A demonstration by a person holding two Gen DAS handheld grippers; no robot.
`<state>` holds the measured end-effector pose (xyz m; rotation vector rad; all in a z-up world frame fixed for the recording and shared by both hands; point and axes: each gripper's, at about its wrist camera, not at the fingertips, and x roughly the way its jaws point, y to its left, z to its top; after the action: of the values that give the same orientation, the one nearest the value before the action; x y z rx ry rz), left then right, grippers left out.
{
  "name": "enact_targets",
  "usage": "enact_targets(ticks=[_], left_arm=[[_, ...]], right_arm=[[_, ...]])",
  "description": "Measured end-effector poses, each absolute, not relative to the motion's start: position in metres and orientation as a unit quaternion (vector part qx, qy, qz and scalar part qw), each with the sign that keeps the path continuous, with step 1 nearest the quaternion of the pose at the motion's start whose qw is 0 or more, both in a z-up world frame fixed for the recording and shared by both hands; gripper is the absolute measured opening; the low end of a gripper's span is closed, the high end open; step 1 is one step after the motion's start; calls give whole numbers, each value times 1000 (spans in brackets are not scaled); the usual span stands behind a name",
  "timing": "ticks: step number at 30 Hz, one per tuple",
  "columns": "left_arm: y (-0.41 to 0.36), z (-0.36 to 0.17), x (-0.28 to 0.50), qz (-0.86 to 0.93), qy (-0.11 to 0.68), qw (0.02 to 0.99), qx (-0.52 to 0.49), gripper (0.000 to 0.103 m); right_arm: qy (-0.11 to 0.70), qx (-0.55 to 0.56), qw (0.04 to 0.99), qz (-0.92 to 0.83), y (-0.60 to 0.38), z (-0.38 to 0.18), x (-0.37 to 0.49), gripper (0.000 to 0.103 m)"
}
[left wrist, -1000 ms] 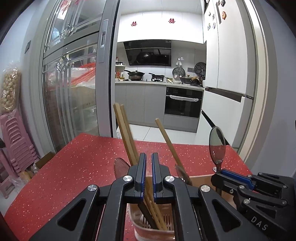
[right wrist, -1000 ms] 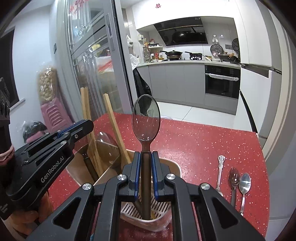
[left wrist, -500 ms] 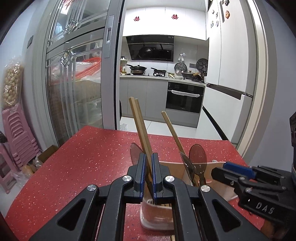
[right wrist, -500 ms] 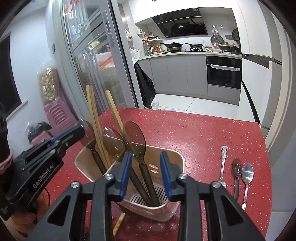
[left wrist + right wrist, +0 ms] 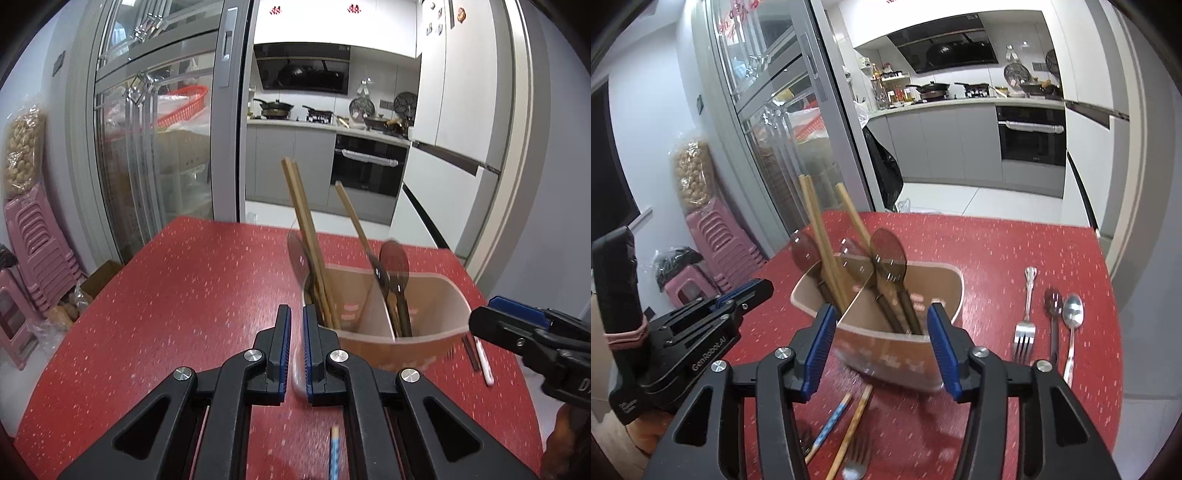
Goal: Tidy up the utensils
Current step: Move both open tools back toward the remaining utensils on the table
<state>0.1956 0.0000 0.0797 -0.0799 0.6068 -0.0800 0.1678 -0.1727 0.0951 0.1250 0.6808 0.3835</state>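
Done: wooden chopsticks [image 5: 822, 236] and dark translucent spoons [image 5: 888, 254] stood in beige divided plastic caddy [image 5: 945, 291], mid red speckled table [image 5: 979, 240] | Left: metal fork [image 5: 1025, 321], two spoons [image 5: 1071, 317] at right; loose chopsticks [image 5: 849, 417] near, possibly another fork | right gripper [image 5: 882, 350] opening, empty | left gripper [image 5: 296, 350] clenched, seemingly empty

Utensil holder [image 5: 905, 354] stands on the table [image 5: 997, 251]; fork [image 5: 1025, 321] lies right.
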Motion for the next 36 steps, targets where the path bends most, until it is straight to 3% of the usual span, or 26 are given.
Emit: enact_targets(ticks=[13,29,30,31,36], left_arm=[[21,47,152,-28,368,929,-20,31],[53,-4,116,-16,430,901,-58,34],[54,-6,115,-13,431,900,-59,74],[55,-8,114,-8,435,899,-60,103],[54,-26,116,-12,439,897,-46,103]], right_arm=[[396,74,899,173,-167,68,126,70],[484,73,860,147,-153,15,102,70],[487,73,858,147,-153,13,101,70],[491,74,855,146,-152,11,101,70],[510,70,847,136,-150,1,98,70]])
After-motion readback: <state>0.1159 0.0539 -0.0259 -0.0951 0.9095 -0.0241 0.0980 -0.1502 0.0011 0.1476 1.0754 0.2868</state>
